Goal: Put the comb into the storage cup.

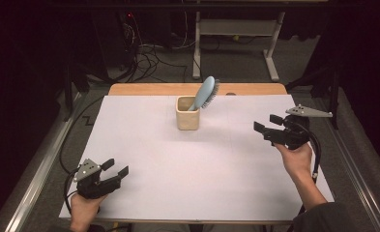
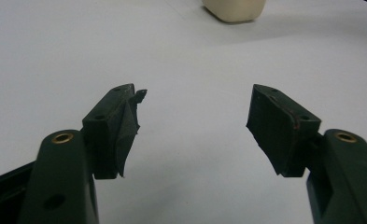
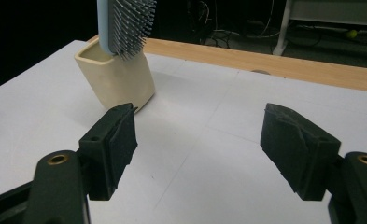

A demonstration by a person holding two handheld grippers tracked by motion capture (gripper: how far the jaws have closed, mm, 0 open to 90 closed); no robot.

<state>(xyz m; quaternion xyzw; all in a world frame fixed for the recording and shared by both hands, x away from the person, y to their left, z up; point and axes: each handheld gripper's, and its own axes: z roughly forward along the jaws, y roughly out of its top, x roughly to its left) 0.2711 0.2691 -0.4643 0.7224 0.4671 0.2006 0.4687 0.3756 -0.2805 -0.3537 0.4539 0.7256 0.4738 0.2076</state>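
Left gripper [image 1: 115, 168] rests at the near left table [image 1: 144, 193] corner, jaws apart, empty. The hairbrush [image 1: 205, 93] stands handle-down in the cup [image 1: 187, 114], far centre. Right gripper [image 1: 269, 125], jaws apart and empty, faces the cup across bare surface; judged an approach step, next move a reach leftward. Right edge is near.

Cup [image 1: 187, 119] stands on the sheet [image 1: 178, 164] toward the table's [image 1: 144, 89] far edge; brush [image 1: 204, 93] stands in it, leaning right. Left gripper [image 1: 116, 169] — near left corner; right gripper [image 1: 267, 124] — right of the cup, well apart.
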